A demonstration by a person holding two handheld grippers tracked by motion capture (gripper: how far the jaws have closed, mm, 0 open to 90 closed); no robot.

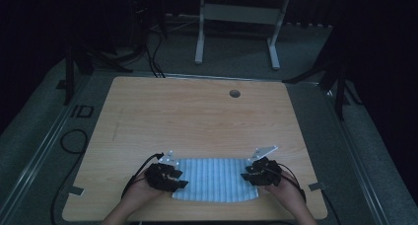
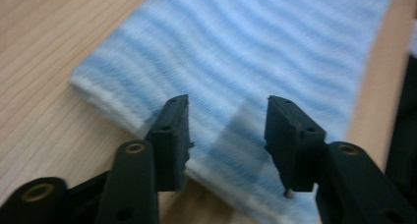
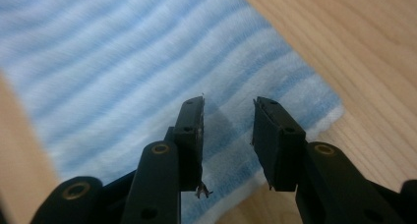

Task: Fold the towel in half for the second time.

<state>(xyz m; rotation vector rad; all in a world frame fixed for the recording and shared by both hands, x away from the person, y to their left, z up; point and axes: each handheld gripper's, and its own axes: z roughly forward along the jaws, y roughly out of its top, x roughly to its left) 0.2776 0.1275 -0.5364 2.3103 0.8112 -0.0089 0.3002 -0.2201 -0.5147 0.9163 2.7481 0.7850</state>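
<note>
Lying between both spread tongs, left (image 1: pixel 180 178) and right (image 1: pixel 248 176), striped cloth (image 1: pixel 214 179) spans table (image 1: pixel 197 116).

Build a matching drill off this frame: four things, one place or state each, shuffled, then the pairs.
Things:
1. striped cloth
2. left gripper
3. right gripper
4. round hole

Places or states:
A. far side of the table, right of centre
B. jaws open over the cloth's right end
C. lying flat at the near edge, between the two hands
D. jaws open over the cloth's left end

Pairs: 1-C, 2-D, 3-B, 4-A
</note>
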